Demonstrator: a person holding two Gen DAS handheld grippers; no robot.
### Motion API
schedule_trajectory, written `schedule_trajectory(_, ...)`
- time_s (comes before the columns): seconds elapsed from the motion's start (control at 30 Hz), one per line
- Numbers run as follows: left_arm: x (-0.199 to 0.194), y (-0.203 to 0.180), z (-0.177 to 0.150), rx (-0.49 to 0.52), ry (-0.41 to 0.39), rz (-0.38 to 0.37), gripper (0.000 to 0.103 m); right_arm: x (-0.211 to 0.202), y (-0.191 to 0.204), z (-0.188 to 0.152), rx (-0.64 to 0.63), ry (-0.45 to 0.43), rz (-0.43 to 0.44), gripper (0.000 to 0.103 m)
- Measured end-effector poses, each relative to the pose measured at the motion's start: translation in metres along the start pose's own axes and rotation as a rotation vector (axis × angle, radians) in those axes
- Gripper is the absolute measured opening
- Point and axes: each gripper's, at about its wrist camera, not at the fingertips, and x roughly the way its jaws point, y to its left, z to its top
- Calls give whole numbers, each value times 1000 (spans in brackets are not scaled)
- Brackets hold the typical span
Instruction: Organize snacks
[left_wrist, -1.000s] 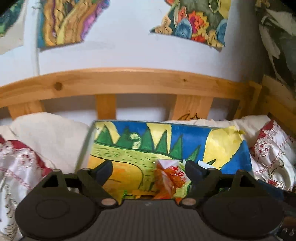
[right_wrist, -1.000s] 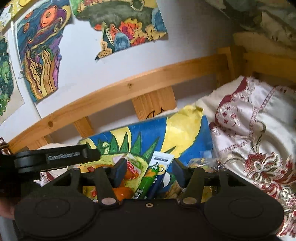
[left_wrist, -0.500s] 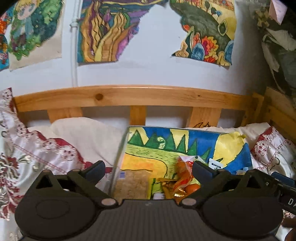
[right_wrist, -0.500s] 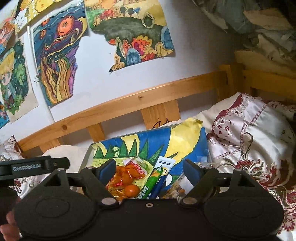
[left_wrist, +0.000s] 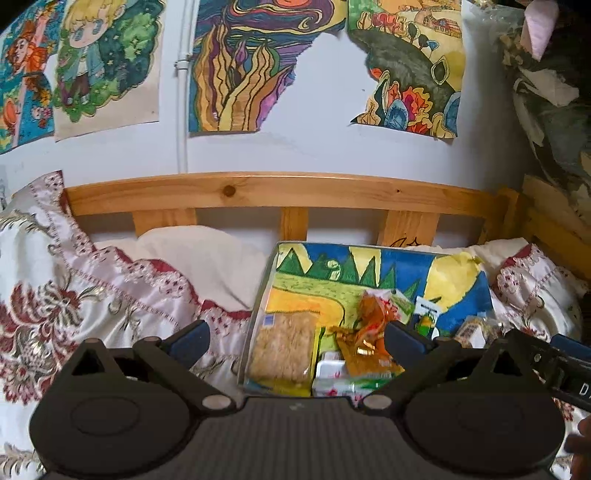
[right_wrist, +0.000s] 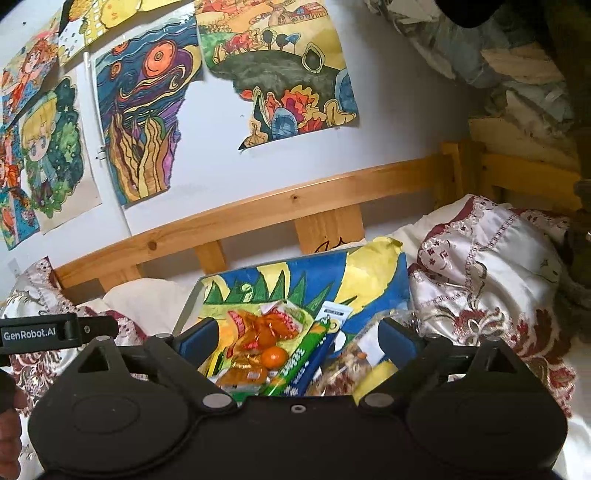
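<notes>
A shallow tray (left_wrist: 258, 295) lined with a painted dinosaur picture lies on the bed. In it are a noodle block packet (left_wrist: 282, 347), a white box (left_wrist: 332, 373), an orange candy bag (left_wrist: 371, 325) (right_wrist: 266, 328), a green stick packet (right_wrist: 306, 354), a blue and white packet (right_wrist: 332, 323) and a clear bag of mixed nuts (right_wrist: 351, 363). My left gripper (left_wrist: 295, 339) hovers short of the tray's near edge, open wide and empty. My right gripper (right_wrist: 297, 338) hangs over the tray's near right side. Its jaws are opening, with nothing pressed between them.
A wooden bed rail (left_wrist: 280, 192) runs behind the tray under a wall of paintings. Embroidered satin bedding (left_wrist: 74, 295) (right_wrist: 487, 266) lies on both sides, and a white pillow (left_wrist: 207, 254) sits at the back left. The left gripper's side bar (right_wrist: 40, 334) shows in the right wrist view.
Both grippers have drawn back and up from the tray, so more snacks and wall show. Both pairs of jaws have spread wider. The tray has slid rightward in the left wrist view.
</notes>
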Motion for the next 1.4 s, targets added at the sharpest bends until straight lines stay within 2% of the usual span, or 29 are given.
schedule_trajectory(0.27, -39, 13, -34, -26, -12, -1, 102, -40, 11, -27, -61, 15, -5, 99)
schedule_trajectory(0.43, -65, 18, -52, 0, -39, 12, 102, -67, 22, -43, -123, 6, -22, 101)
schedule_trajectory(0.7, -96, 29, -83, -5, -40, 1, 102, -100, 33, -65, -148, 12, -22, 102)
schedule_trajectory(1.03, -120, 43, -115, -14, -34, 41, 102, -123, 44, -83, -175, 16, -37, 102)
schedule_trajectory(1.27, -125, 38, -124, 20, -37, 34, 102, -129, 48, -87, -193, 5, -55, 102)
schedule_trajectory(1.4, -123, 40, -126, 5, -25, 41, 102, -129, 47, -89, -194, 17, -66, 102)
